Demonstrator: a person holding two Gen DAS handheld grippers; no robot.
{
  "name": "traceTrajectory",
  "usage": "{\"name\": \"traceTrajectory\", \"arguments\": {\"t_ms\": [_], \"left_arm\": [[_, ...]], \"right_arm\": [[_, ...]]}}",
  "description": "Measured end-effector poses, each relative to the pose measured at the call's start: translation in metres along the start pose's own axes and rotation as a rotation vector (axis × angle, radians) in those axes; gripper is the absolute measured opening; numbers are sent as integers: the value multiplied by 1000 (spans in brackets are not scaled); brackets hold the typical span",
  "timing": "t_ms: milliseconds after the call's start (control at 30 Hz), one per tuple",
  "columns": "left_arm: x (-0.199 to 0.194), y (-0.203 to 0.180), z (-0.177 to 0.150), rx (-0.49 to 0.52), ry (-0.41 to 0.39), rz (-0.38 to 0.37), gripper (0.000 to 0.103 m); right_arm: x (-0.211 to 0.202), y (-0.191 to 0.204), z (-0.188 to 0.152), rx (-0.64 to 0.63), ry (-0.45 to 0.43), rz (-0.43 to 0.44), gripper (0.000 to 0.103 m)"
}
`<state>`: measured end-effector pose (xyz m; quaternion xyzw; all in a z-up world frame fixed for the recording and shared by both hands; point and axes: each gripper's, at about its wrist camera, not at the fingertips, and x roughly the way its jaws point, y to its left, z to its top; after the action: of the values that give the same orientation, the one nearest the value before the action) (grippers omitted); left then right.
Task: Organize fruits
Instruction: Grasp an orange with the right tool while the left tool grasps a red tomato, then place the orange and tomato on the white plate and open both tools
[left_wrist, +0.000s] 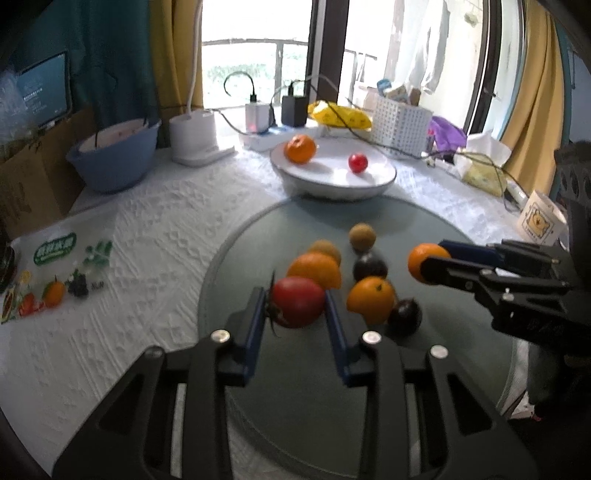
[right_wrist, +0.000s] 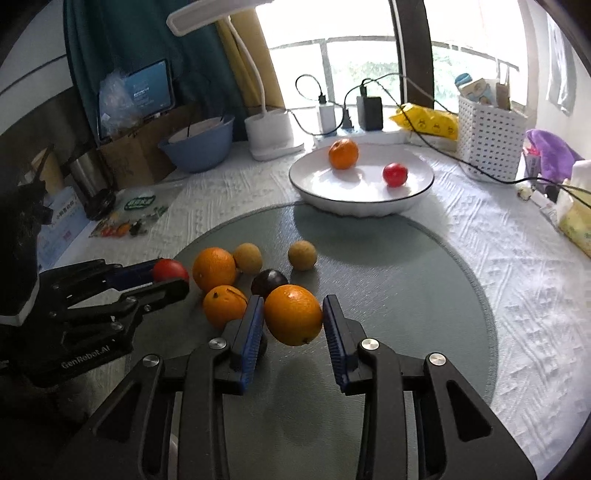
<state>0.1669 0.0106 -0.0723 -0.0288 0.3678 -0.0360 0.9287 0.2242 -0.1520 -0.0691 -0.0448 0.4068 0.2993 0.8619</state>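
Blue pads of your left gripper (left_wrist: 297, 301) sit low centre in the left wrist view, pinching a red tomato (left_wrist: 298, 301) on both flanks, stem end turned toward the left pad. That side-on grip makes sense: the fruit is round, so squeezing across its middle keeps it from rolling out.

Your right gripper (right_wrist: 293, 314) does the same low centre in its own view, closed on an orange (right_wrist: 293, 314); a shadow below suggests the orange is lifted clear of the grey mat (right_wrist: 406, 280), though I can't be sure.

Loose fruit is clustered mid-frame on the mat: two more oranges (right_wrist: 214, 268) (right_wrist: 224, 305), a dark plum (right_wrist: 269, 282), two tan round fruits (right_wrist: 247, 257) (right_wrist: 302, 254). The left view shows a second dark fruit (left_wrist: 405, 316) at lower right of the cluster.

White plate (right_wrist: 332, 195) sits upper centre, just past the mat's far edge, already holding one orange (right_wrist: 343, 153) and one small red fruit (right_wrist: 395, 174), well apart from each other. Likely that's the drop spot, so both held fruits probably go there. Plenty of bare plate is left between the two. Watch the cables (right_wrist: 436, 142) trailing near its far rim when you reach over.
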Motion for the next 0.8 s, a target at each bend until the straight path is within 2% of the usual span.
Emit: {"name": "traceTrajectory", "arguments": {"t_ms": [467, 800], "left_arm": [[-3, -8, 39, 27, -72, -15, 34], [16, -13, 65, 54, -92, -32, 34]], "right_arm": [[-9, -16, 24, -2, -63, -18, 35], [2, -36, 50, 10, -87, -13, 35]]}}
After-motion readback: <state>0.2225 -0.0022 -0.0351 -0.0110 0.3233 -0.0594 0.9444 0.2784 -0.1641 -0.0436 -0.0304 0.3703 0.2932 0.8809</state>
